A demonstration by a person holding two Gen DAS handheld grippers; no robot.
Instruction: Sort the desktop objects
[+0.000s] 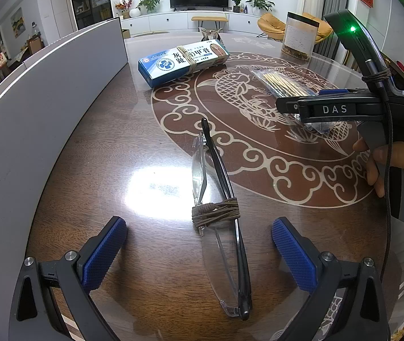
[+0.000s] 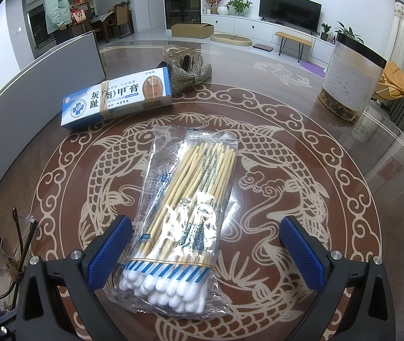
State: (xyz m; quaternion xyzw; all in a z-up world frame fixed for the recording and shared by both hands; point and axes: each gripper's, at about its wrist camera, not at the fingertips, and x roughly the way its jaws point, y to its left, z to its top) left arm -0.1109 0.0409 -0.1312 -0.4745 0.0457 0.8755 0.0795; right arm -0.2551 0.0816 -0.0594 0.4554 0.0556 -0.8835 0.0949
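Note:
Folded clear-lens glasses [image 1: 219, 227] with black arms, bound by brown cord, lie on the table between the fingers of my left gripper [image 1: 199, 224], which is open and not touching them. A clear bag of cotton swabs [image 2: 185, 199] lies lengthwise between the fingers of my right gripper [image 2: 204, 221], also open, its left pad close to the bag's edge. In the left wrist view the right gripper [image 1: 284, 106] hovers over the swab bag [image 1: 284, 82], a hand holding its handle. The glasses [image 2: 20, 244] show at the right wrist view's lower left.
A blue-and-white cream box [image 2: 116, 99] tied with cord lies further back, a rhinestone bow clip [image 2: 193, 74] behind it. A tall clear jar [image 2: 350, 82] stands at the right. A grey panel [image 1: 31, 113] walls the table's [image 1: 116, 147] left side. A person [image 2: 58, 8] stands far behind.

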